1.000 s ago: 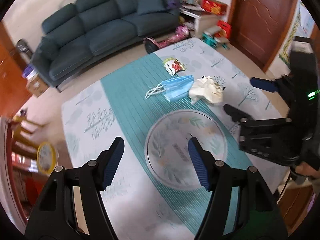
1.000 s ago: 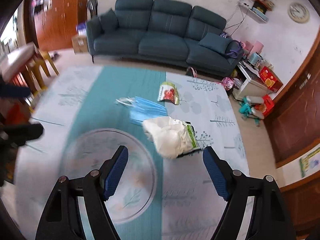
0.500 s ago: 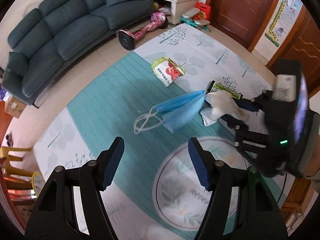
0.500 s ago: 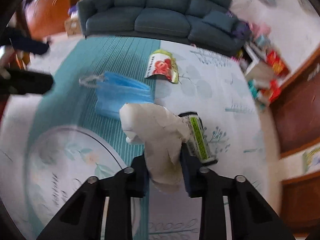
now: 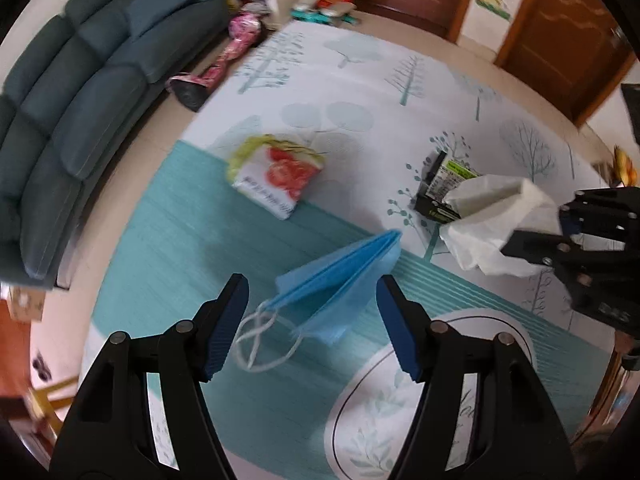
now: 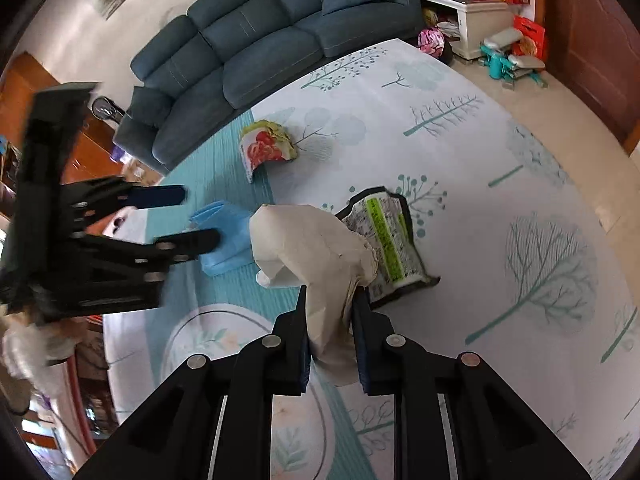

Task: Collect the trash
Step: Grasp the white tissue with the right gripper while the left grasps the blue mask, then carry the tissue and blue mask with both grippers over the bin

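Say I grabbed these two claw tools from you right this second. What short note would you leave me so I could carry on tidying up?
Right claw: shut on the crumpled white tissue paper, lifted off the tree-patterned teal and white floor mat.
Left claw: open, empty, poised over the folded blue face mask with white ear loops.
On the mat: the face mask, the red and yellow snack bag nearer the dark teal sofa, and the black and green wrapper beside the tissue.
Done: tissue picked up.
Left: grasp the mask, then the snack bag and wrapper. No bin shows in either view.
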`<state>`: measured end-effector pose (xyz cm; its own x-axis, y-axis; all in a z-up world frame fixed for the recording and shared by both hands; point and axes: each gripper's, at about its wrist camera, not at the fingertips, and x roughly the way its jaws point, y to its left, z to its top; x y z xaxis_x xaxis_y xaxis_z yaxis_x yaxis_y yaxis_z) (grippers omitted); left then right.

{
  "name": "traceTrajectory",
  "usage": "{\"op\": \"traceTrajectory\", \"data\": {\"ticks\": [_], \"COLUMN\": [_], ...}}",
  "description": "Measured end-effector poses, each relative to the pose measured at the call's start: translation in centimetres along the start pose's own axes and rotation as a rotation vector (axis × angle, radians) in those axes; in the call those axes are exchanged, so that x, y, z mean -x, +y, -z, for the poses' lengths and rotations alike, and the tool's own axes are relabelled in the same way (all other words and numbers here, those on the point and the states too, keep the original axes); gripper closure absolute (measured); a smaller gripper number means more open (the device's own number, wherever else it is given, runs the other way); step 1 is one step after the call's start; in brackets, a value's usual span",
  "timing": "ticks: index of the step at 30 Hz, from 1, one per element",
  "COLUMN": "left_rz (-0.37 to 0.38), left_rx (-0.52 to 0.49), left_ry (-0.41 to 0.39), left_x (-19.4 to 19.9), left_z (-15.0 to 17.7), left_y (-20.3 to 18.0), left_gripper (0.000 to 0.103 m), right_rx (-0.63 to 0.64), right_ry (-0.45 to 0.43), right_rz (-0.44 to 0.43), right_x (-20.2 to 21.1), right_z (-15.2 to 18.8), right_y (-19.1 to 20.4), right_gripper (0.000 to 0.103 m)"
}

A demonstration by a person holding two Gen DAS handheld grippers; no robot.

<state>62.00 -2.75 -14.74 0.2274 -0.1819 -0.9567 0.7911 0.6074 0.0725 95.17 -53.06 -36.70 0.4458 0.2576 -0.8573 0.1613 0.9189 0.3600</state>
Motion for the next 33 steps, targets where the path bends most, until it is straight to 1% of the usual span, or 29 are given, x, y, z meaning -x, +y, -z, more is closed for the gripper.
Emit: {"op": "traceTrajectory", "data": {"ticks": [2, 3, 4, 6, 8, 9, 10, 15, 18, 21, 26, 27, 31, 33], "left_rz": [0.01, 0.016, 0.033, 0.078, 0.106, 0.116, 0.125, 0.119, 0.126, 0.133, 0.127, 0.133, 0.103, 0.104], "left_rx": [-0.012, -0.013, -0.003, 0.043, 0.09, 0.115, 0.133, 0.213, 0.269, 0.318, 0.354, 0.361, 0.368, 0.389], "left_ry": [0.03, 0.041, 0.051, 0.08, 0.075, 0.068, 0.068, 0.063, 0.053, 0.043, 0.025, 0.014, -0.037, -0.058], "left_x": [-1.4, -1.7, -2.4, -3.3, -3.4, -3.3, -3.2, -1.6, 0.2, 2.5, 7.0, 8.3, 12.4, 14.2], "left_z": [-0.5, -0.5, -0.6, -0.7, -0.3, 0.0, 0.2, 2.5, 4.4, 6.8, 9.5, 10.0, 11.3, 12.0], "left_y": [-0.5, -0.7, -0.8, -0.8, -0.6, -0.6, -0.6, -1.2, -2.3, -4.3, -7.6, -8.6, -12.1, -13.9], "left_gripper": [0.04, 0.043, 0.062, 0.085, 0.09, 0.097, 0.101, 0.101, 0.101, 0.101, 0.102, 0.101, 0.101, 0.101], "right_rx": [-0.007, -0.013, -0.017, -0.026, -0.032, -0.031, -0.033, -0.057, -0.078, -0.094, -0.105, -0.105, -0.091, -0.085], "right_ry": [-0.009, -0.014, -0.017, -0.024, -0.029, -0.049, -0.051, -0.056, -0.064, -0.077, -0.091, -0.091, -0.097, -0.104], "right_rz": [-0.013, -0.023, -0.03, -0.044, -0.059, -0.065, -0.069, -0.088, -0.099, -0.108, -0.134, -0.141, -0.168, -0.188], "right_x": [0.8, 1.2, 1.5, 2.2, 2.8, 3.1, 3.5, 4.9, 6.2, 8.1, 11.7, 12.5, 15.9, 17.6], "right_z": [0.6, 1.0, 1.2, 1.7, 2.3, 2.5, 2.9, 4.5, 5.8, 7.5, 10.8, 11.6, 15.0, 16.8], "right_y": [0.2, 0.3, 0.4, 0.5, 0.6, 0.6, 0.6, 0.3, -0.2, -0.9, -2.5, -2.8, -4.0, -4.9], "right_gripper": [0.086, 0.086, 0.086, 0.086, 0.086, 0.086, 0.086, 0.086, 0.086, 0.086, 0.086, 0.086, 0.086, 0.086]}}
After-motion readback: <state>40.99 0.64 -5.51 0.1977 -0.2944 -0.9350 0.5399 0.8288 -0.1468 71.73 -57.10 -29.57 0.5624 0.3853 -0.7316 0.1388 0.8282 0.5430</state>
